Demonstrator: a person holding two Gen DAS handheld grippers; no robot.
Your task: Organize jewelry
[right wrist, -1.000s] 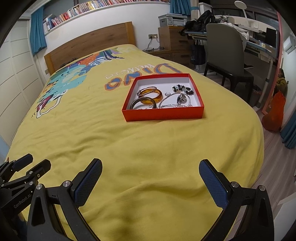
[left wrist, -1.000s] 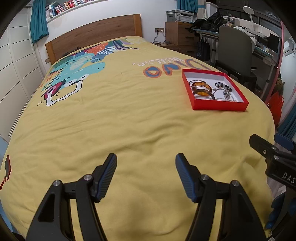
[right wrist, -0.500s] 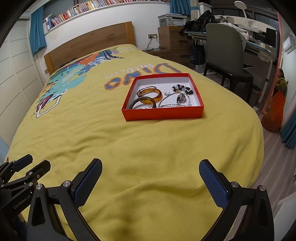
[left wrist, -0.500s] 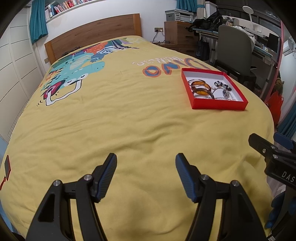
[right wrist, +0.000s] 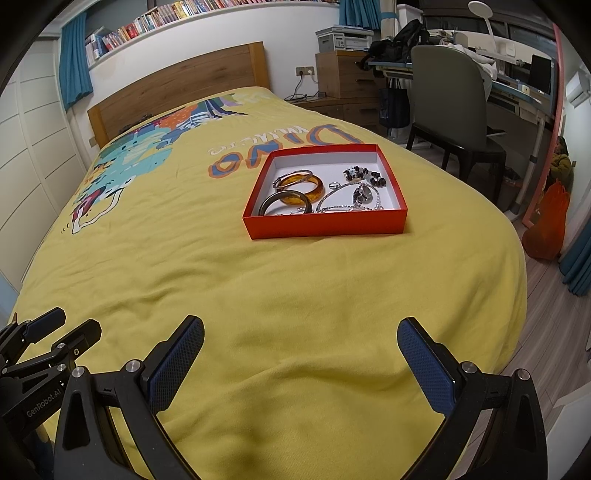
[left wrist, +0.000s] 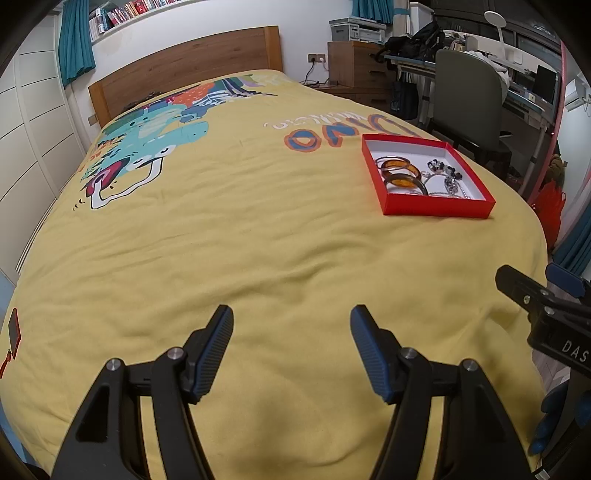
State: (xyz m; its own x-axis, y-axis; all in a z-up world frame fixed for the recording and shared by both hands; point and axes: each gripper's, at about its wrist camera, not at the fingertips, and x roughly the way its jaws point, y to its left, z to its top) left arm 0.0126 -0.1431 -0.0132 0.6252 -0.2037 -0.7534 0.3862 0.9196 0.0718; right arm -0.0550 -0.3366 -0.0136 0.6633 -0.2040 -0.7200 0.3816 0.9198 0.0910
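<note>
The left gripper hangs over the near end of the bed, jaws parted with nothing between them. The right gripper is spread wider, also empty, over the same near end. Each shows at the edge of the other's view: the right one at 3 o'clock from the left camera, the left one at 8 o'clock from the right camera.

Bare yellow cover runs from both grippers to the box, with only soft creases in it. From the right camera the box lies at 12 o'clock; from the left, at 1 o'clock. The bed's right edge curves down to wood floor just past the box. A chair and a desk stand beyond that edge, an orange bag on the floor near them.

The cover carries a dinosaur print and lettering toward the wooden headboard. White cupboards line the left wall; books fill a high shelf.

The box is shallow, red outside and white inside, lying flat with no lid on it. In its left half lie amber bangles overlapping a darker one. In the right half are a dark bead bracelet and tangled silver chains.
</note>
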